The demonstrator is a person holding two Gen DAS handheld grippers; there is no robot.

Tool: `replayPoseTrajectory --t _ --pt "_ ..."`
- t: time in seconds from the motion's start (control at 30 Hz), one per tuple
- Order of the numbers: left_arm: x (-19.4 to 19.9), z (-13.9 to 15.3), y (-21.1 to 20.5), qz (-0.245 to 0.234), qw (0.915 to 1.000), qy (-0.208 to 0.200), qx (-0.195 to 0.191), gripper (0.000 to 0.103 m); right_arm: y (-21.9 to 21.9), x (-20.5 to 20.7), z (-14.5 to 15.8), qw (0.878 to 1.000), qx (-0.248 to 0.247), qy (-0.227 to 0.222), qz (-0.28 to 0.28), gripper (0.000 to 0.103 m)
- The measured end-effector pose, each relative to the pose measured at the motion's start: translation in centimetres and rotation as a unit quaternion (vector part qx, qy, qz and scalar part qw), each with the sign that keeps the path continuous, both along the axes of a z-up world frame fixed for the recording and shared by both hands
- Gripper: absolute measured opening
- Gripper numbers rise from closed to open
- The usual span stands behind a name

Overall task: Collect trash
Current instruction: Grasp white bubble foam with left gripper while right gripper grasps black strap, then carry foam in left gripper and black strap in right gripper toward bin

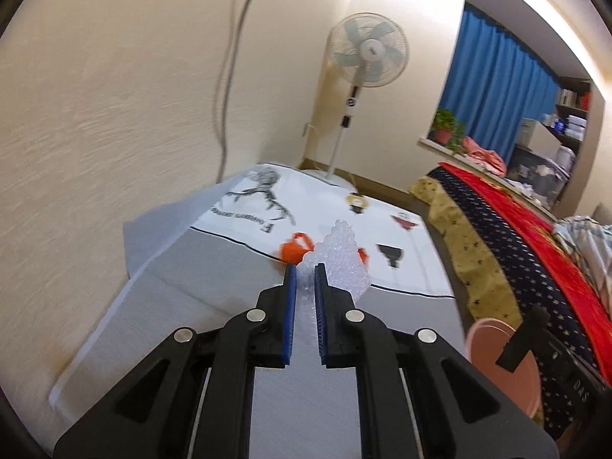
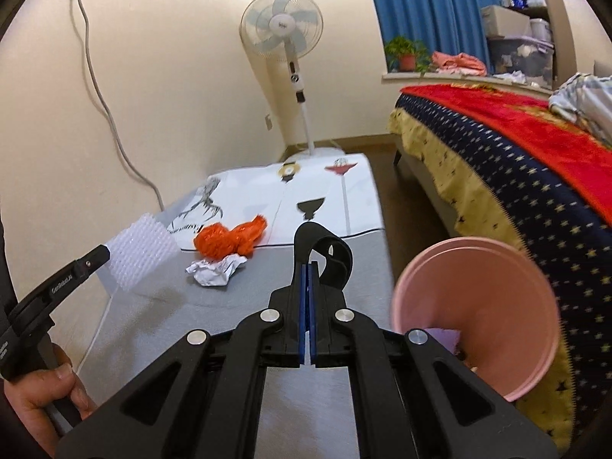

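Knobbly bubble wrap [image 1: 336, 260] pinched in left hand-held gripper [image 1: 305, 267]; crinkled orange bag [image 2: 229, 239] on table.

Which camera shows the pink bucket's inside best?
Right wrist view: the pink bucket tilts its mouth toward the lens, showing something purple inside. The left wrist view catches only its rim at the edge, partly behind the black handle.
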State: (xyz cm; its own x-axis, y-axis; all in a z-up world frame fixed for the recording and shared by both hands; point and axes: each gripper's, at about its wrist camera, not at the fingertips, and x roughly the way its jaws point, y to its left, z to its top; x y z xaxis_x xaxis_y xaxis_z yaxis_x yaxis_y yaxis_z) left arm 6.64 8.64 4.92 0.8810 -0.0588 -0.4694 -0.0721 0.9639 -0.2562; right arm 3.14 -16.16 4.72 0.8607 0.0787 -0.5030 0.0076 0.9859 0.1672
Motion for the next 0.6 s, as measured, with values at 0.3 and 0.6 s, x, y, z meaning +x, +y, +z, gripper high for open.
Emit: replayPoseTrajectory --t 0.3,0.6 --pt "-3.7 0.6 -7.2 -0.086 0.9957 -0.015 0.031 0.009 -3.1 -3.1 1.5 1.000 -0.011 -0.009 -0.027 0.001" --pt "-4.3 0.0 -9.6 -0.115 0.9926 -0.016 0.036 0.009 -5.4 -4.4 1.9 0.998 -0.017 -0.012 -0.055 0.001"
